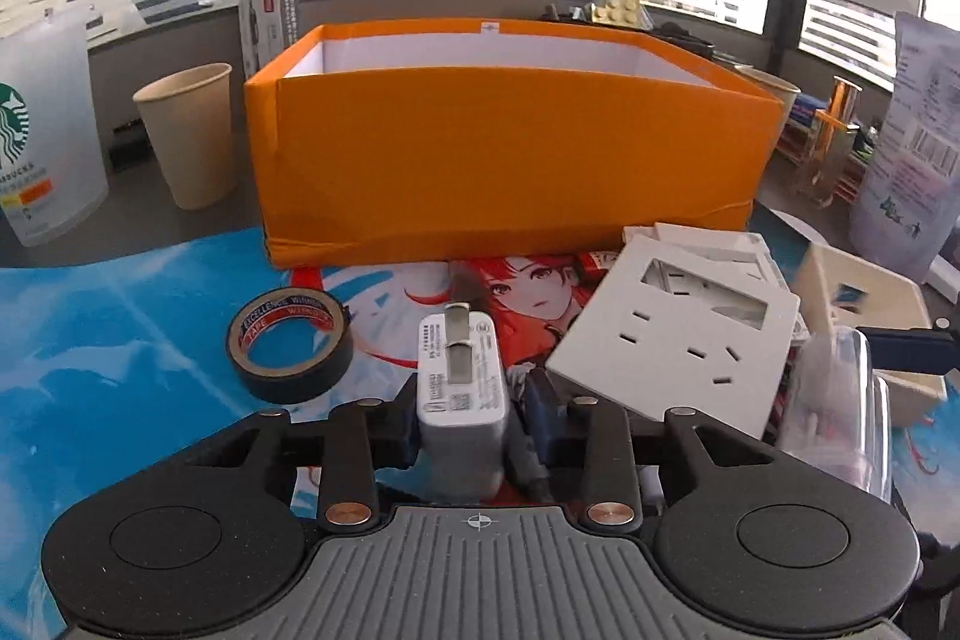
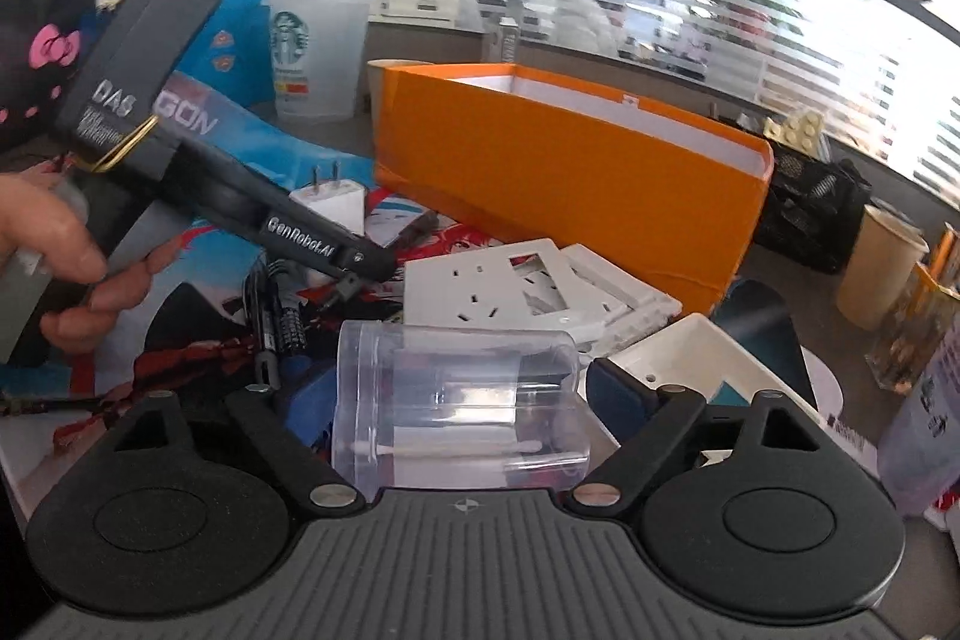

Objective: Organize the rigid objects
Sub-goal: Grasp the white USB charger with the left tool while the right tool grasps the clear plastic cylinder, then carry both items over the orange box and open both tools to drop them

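My left gripper (image 1: pixel 471 403) is shut on a white plug-in charger (image 1: pixel 459 370) that lies on the printed mat, prongs up; its blue pads sit against both sides. In the right wrist view the charger (image 2: pixel 333 205) shows behind the left gripper's black finger (image 2: pixel 300 235). My right gripper (image 2: pixel 462 391) is shut on a clear plastic container (image 2: pixel 456 424) lying on its side, a pad at each end. An open orange box (image 1: pixel 510 160) stands just beyond, white inside, also seen as the orange box (image 2: pixel 570 184) in the right view.
A black tape roll (image 1: pixel 288 352) lies left of the charger. White socket plates (image 1: pixel 678 340) and a cream box (image 1: pixel 864 304) crowd the right. A paper cup (image 1: pixel 192 136) and a Starbucks cup (image 1: pixel 42 148) stand at the left. Black pens (image 2: pixel 276 316) lie beside a hand (image 2: pixel 54 250).
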Demonstrator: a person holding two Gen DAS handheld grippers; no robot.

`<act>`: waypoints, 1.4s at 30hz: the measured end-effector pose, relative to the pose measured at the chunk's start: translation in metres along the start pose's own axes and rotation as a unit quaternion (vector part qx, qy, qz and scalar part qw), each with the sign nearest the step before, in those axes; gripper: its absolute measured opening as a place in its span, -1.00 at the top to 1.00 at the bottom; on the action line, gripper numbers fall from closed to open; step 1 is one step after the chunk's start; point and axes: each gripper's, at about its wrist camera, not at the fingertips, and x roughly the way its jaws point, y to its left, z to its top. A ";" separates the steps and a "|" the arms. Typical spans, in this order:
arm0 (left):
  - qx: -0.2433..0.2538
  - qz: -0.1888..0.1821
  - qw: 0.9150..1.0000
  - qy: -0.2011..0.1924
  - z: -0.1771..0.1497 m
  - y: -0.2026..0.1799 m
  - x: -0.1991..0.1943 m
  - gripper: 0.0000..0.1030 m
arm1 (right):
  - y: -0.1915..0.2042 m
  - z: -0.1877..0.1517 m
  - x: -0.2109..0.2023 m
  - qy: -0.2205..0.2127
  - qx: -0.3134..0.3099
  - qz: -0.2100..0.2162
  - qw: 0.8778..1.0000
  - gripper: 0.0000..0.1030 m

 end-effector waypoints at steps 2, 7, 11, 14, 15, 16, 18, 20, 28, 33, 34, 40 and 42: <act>-0.007 -0.005 1.000 0.004 0.000 0.002 -0.002 0.39 | 0.003 0.001 -0.003 0.001 0.001 -0.005 1.000 -0.55; -0.021 -0.007 1.000 -0.002 0.000 0.007 -0.013 0.42 | 0.011 0.000 -0.012 -0.005 -0.004 0.001 1.000 -0.54; -0.020 -0.007 1.000 -0.018 0.004 0.009 -0.025 0.61 | 0.006 0.005 -0.019 -0.019 0.025 0.009 0.999 -0.54; -0.023 -0.010 0.999 -0.026 0.008 0.011 -0.030 0.62 | 0.003 0.007 -0.023 -0.035 0.037 0.005 0.999 -0.53; -0.026 -0.011 0.999 -0.026 0.008 0.012 -0.030 0.62 | 0.003 0.007 -0.024 -0.042 0.033 -0.002 0.999 -0.53; -0.029 -0.012 0.999 -0.028 0.008 0.013 -0.030 0.62 | 0.004 0.007 -0.024 -0.049 0.023 -0.010 0.998 -0.53; -0.033 -0.014 0.999 -0.030 0.007 0.014 -0.030 0.62 | 0.007 0.008 -0.023 -0.062 0.007 -0.028 0.998 -0.53; -0.040 -0.017 0.999 -0.031 0.007 0.017 -0.031 0.62 | 0.006 0.009 -0.020 -0.058 0.011 -0.028 0.998 -0.53; -0.056 -0.026 0.998 -0.029 0.006 0.021 -0.036 0.63 | 0.002 0.018 -0.033 -0.091 0.035 -0.023 0.995 -0.53; -0.051 -0.028 0.997 -0.043 0.012 0.019 -0.043 0.63 | -0.003 0.024 -0.037 -0.104 0.045 -0.030 0.993 -0.53; -0.051 -0.028 0.997 -0.047 0.013 0.019 -0.044 0.63 | -0.004 0.025 -0.037 -0.104 0.046 -0.029 0.993 -0.53; -0.047 -0.028 0.997 -0.056 0.026 0.016 -0.045 0.63 | -0.008 0.034 -0.037 -0.117 0.046 -0.028 0.992 -0.53; -0.042 -0.026 0.997 -0.062 0.033 0.014 -0.047 0.63 | -0.008 0.038 -0.036 -0.123 0.043 -0.028 0.991 -0.53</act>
